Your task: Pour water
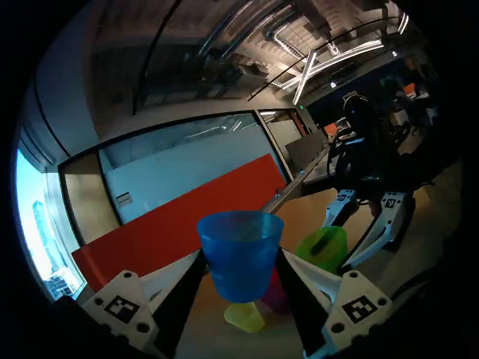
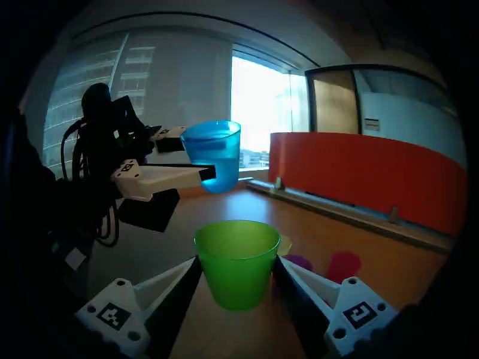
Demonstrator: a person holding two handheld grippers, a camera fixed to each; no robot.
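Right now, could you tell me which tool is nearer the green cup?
Right. The right tool clamps the green cup; the left tool holds a blue cup higher, apart from it.

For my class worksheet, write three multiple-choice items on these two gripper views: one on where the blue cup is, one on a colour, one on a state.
1. Where is the blue cup?
A) standing on a shelf
B) between the fingers of the left gripper, above the table
C) lying in a sink

2. What colour is the cup in the right gripper?
A) yellow
B) red
C) green

3. How does the green cup sit?
A) upright, mouth up
B) upside down
C) on its side

Answers:
1 B: the fingers press on both its sides, and the right gripper view shows it held clear of the table.
2 C: the cup between its fingers is green.
3 A: its open rim faces up.
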